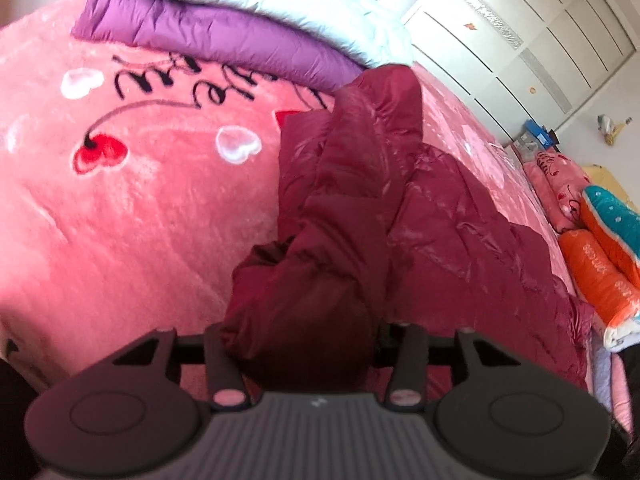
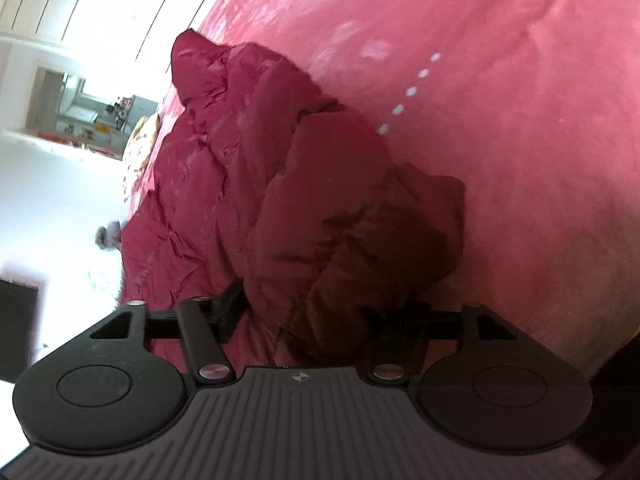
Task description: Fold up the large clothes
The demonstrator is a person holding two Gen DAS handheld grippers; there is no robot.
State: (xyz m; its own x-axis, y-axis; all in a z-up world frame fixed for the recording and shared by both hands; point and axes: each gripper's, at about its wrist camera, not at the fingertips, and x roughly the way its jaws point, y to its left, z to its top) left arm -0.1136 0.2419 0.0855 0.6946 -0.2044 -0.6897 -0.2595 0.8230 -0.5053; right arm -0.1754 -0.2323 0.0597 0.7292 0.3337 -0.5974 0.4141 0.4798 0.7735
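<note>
A home bedroom. Ahead of the claw spreads a bed under a pink plush blanket point(image 1: 140, 200) stitched with hearts, folded purple bedding point(image 1: 208, 36) at its far end, and a white panelled wardrobe point(image 1: 520, 28) beyond to the right (floor-to-ceiling, apparently).

The left gripper point(image 1: 298, 344) tilts downward, its fingers point(image 1: 218, 350) partly spread with dark red fabric bunched between them — whether the pads press on it cannot be told. The right gripper point(image 2: 320, 316) also slants down, its fingers point(image 2: 232, 312) spread wide, cloth lying between them.
</note>
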